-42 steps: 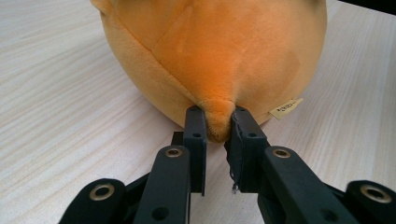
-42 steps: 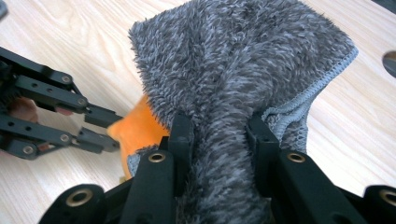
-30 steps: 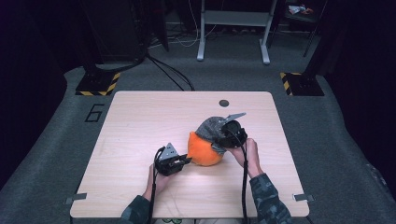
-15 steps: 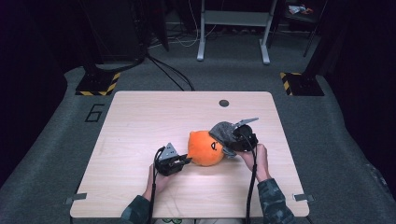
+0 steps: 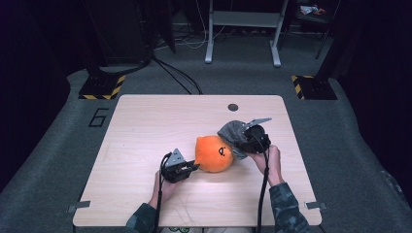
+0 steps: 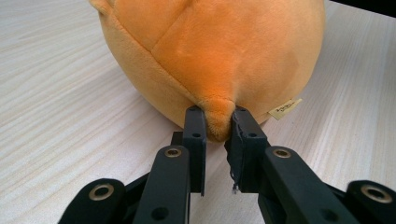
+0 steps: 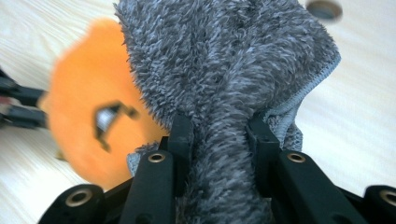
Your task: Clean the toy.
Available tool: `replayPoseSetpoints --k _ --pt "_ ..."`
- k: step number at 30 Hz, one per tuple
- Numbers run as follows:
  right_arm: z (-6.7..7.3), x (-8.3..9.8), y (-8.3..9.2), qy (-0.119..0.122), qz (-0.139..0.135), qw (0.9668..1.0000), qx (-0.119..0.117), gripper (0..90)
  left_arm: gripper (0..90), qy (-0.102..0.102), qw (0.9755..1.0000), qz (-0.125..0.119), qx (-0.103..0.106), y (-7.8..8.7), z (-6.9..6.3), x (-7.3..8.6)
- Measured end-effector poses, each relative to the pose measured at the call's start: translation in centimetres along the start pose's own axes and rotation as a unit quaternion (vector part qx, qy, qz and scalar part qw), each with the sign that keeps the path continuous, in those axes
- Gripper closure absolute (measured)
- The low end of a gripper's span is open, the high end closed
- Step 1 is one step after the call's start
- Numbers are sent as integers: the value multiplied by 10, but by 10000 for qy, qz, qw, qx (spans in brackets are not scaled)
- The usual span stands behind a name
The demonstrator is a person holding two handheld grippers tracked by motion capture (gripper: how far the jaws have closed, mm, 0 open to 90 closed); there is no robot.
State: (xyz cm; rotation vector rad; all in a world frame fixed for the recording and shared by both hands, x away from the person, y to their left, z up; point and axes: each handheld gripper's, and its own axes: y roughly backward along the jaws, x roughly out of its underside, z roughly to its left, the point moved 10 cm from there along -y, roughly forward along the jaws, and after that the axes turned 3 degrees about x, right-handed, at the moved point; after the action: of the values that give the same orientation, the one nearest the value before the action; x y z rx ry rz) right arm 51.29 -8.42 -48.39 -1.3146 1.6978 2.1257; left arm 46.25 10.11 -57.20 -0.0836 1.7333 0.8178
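A round orange plush toy (image 5: 214, 153) lies near the middle of the wooden table (image 5: 145, 126). My left gripper (image 5: 194, 167) sits at its left side, shut on a pinched fold of the orange plush toy (image 6: 219, 70) low on its body. The right gripper (image 5: 238, 141) is at the toy's right, shut on a bunched grey fluffy cloth (image 5: 232, 132). In the right gripper view (image 7: 217, 140) the grey cloth (image 7: 224, 70) hangs between the jaws with the blurred orange toy (image 7: 88, 112) behind it to the left.
A dark round hole (image 5: 233, 107) marks the table's far side. A small tag (image 6: 285, 108) sticks out of the toy's seam. Black stands with yellow-striped bases (image 5: 99, 87) and a white metal frame (image 5: 243, 29) stand on the floor beyond the table.
The right gripper has pulled the grey cloth off the toy toward the right, uncovering the toy's face. The left gripper has kept still on the toy.
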Motion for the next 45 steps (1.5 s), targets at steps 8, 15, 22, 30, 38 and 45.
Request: replayPoseSetpoints --k 8,15,22,30,38,45 --pt "48 -33 -5 700 85 9973 -215 681 780 1 10000 -4 1 0 0 0" --pt "74 -40 -18 1024 233 9940 -307 680 779 -1 10000 -4 3 0 0 0" --pt "79 -35 -27 1160 363 9921 -295 680 780 7 10000 -10 2 0 0 0" --pt "68 -30 -22 1000 331 9941 -259 679 780 8 10000 -21 0 0 0 0" --pt "51 -19 -15 738 298 9966 -212 675 780 10 10000 -22 -3 0 0 0" --pt "31 -4 -11 402 266 9985 -250 675 779 4 10000 -22 4 0 0 0"
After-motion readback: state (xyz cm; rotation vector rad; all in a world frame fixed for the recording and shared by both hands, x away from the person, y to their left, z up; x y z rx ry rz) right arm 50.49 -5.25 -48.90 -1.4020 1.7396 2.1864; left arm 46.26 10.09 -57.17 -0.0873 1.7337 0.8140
